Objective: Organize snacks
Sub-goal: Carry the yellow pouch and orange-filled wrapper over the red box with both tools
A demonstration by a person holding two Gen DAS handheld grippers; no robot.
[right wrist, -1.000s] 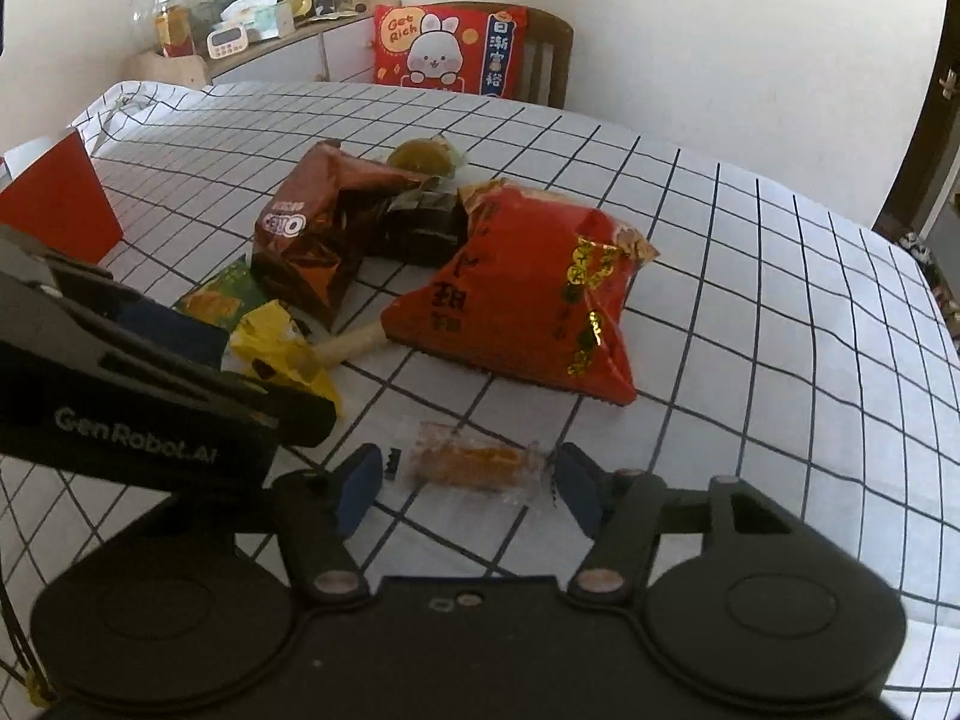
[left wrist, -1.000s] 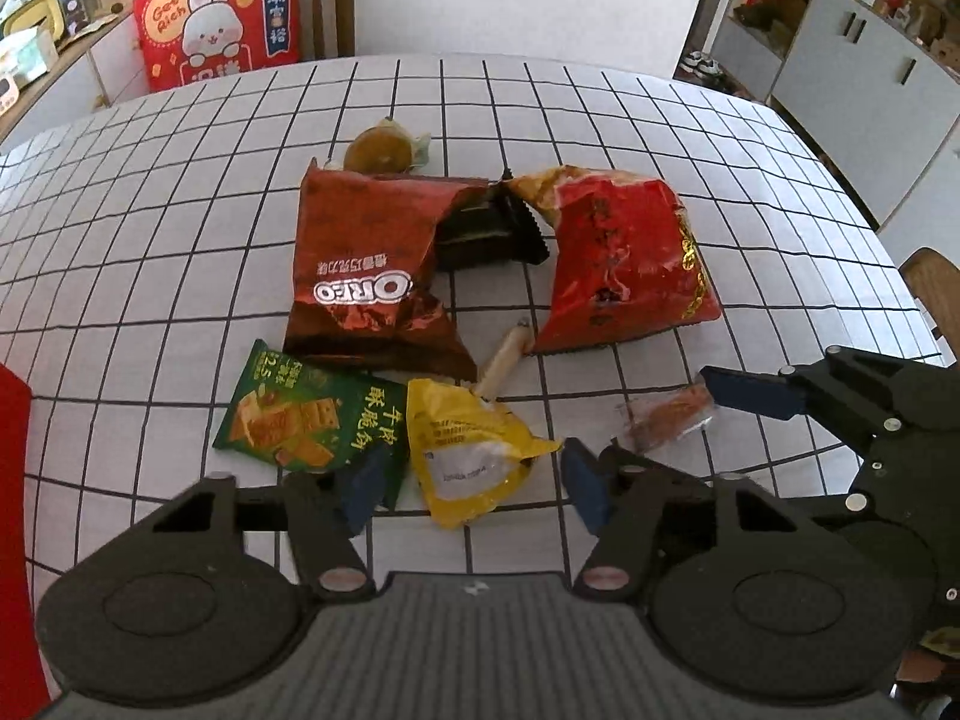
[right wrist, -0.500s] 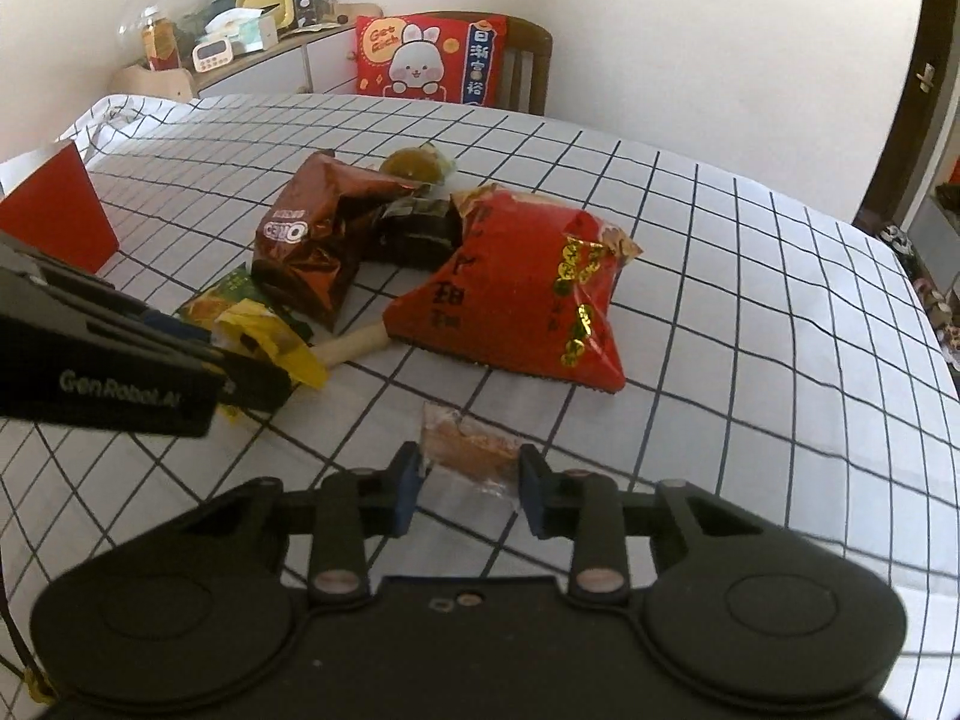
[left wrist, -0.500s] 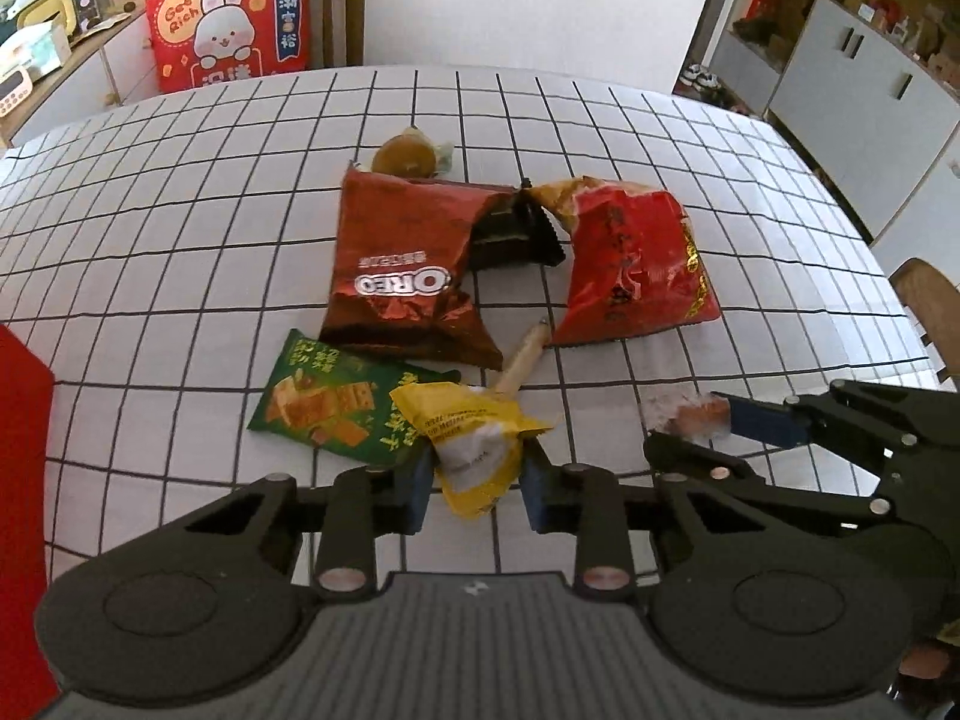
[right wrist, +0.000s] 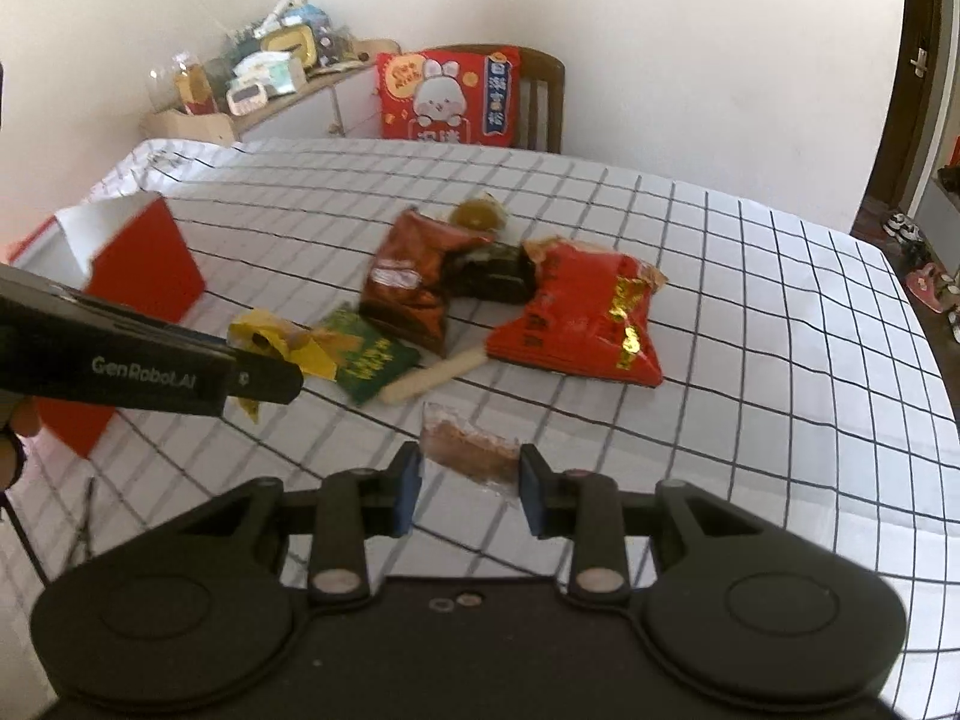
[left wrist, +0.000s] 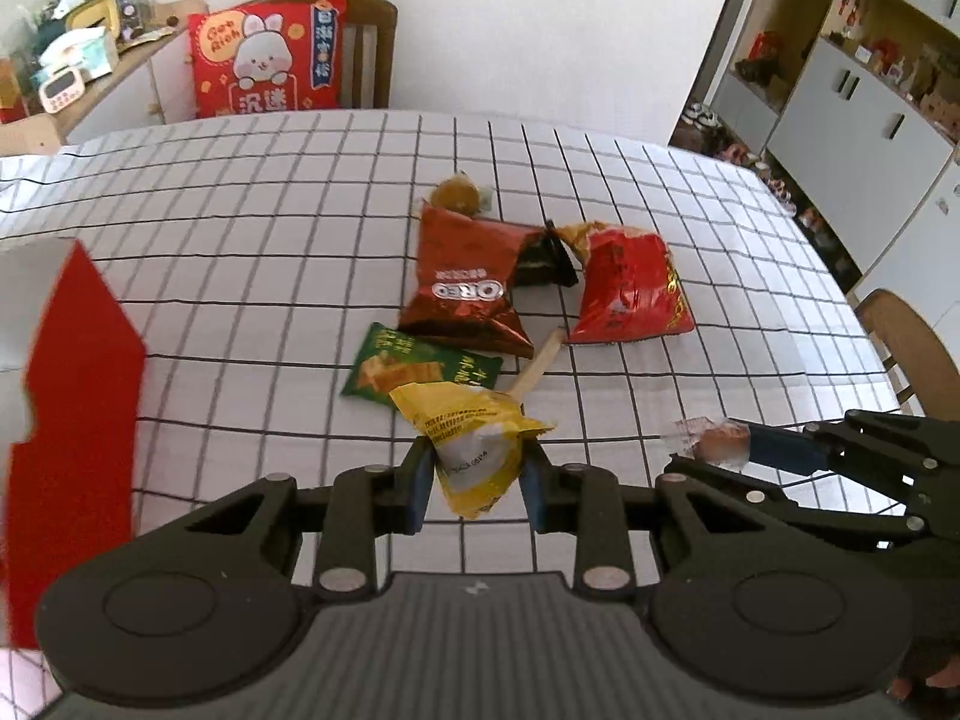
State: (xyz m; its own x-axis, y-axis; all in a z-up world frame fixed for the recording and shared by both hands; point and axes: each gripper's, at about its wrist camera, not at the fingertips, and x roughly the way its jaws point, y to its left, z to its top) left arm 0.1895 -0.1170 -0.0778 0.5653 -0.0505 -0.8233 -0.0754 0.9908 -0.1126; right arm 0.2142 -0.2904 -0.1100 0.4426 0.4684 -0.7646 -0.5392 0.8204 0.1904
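Above the checked counter (left wrist: 240, 276), the left gripper (left wrist: 477, 483) has its fingers closed on a yellow packet (left wrist: 474, 444), long axis pointing away, slightly left. The right gripper (right wrist: 469, 486) pinches a clear-wrapped brown snack (right wrist: 474, 450) crosswise, lifted near the snack pile.

Both hand-held grippers (left wrist: 474, 483) (right wrist: 471, 486) clamped, raised
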